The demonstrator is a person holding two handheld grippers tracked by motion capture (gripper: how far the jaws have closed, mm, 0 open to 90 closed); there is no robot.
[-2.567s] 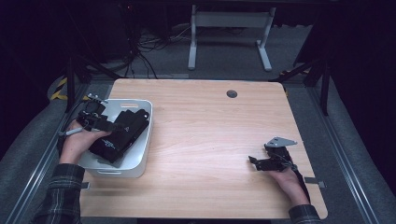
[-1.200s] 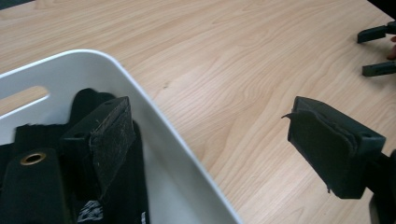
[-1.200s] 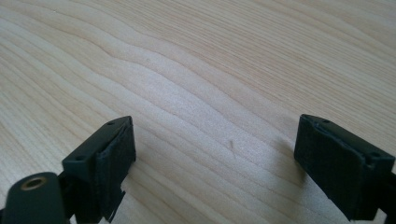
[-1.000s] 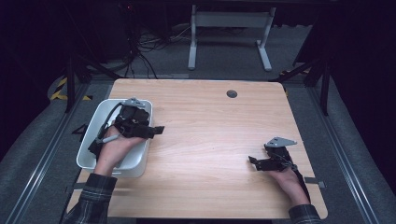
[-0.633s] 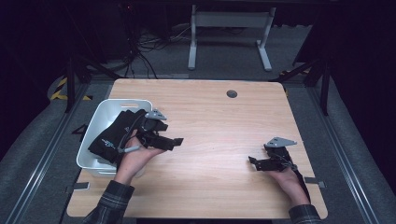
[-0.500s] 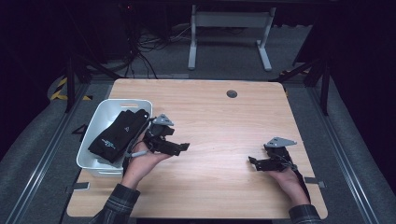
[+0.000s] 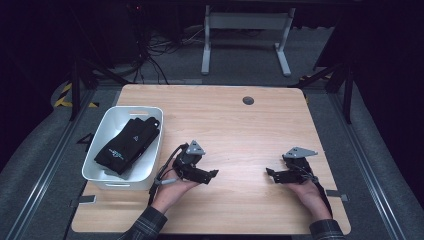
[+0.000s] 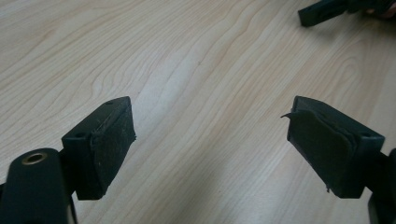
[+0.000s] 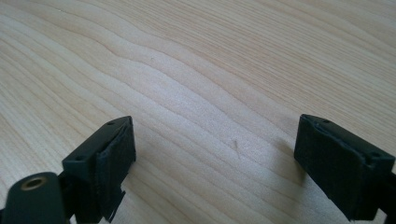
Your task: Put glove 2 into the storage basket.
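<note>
While both grippers rest low on the tabletop (image 7: 235,125), their jaws stand wide apart and hold nothing.
Left gripper (image 7: 209,176) is near the white tub (image 7: 100,172) with the black cloth (image 7: 127,145); right gripper (image 7: 272,175) is well apart.

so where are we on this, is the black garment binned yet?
Looks done: the folded black garment lies inside the white bin at the table's left. In hand: nothing; the left gripper sits right of the bin, jaws open over bare wood, and the right gripper is open near the table's right side. Left: nothing else visible on the table.
</note>
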